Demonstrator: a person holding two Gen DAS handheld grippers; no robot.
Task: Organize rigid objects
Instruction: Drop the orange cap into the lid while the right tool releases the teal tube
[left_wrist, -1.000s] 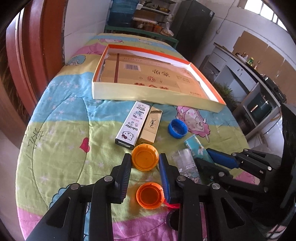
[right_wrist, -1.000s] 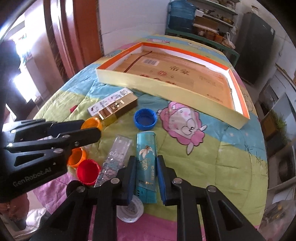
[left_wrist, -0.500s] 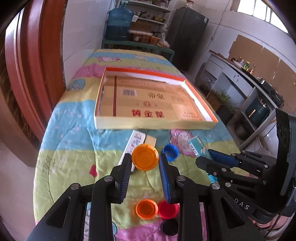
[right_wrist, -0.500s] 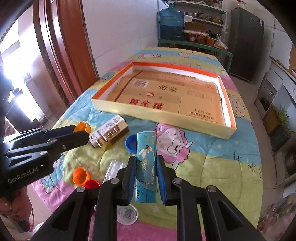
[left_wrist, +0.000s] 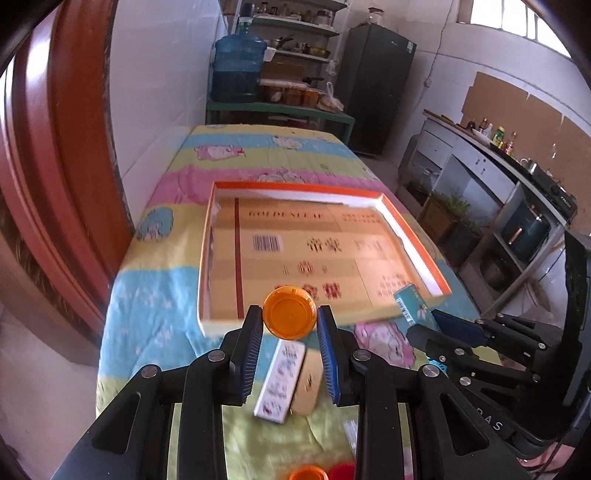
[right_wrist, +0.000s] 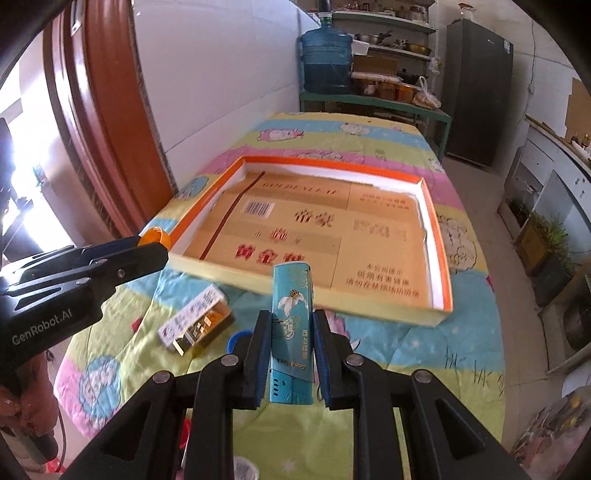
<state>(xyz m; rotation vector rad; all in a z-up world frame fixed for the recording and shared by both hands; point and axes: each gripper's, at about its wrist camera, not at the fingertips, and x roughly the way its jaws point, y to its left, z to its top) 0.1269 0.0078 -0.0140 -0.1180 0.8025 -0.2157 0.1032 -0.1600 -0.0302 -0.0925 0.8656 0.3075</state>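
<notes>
My left gripper (left_wrist: 290, 325) clamps a round orange plastic cap (left_wrist: 290, 313) above the near wall of the shallow orange-rimmed cardboard tray (left_wrist: 413, 236); my right gripper (right_wrist: 290, 325) grips a slim teal printed box (right_wrist: 291, 317) upright before the same tray, both clear of the cartoon-print quilt (right_wrist: 406, 354).

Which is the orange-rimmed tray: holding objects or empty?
Empty: the tray shows only its printed cardboard floor; lid and teal box are gripped outside.

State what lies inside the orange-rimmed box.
The box holds only flat printed cardboard lining its floor; no objects are in it. The teal carton and orange cap hide small parts of its near edge.
</notes>
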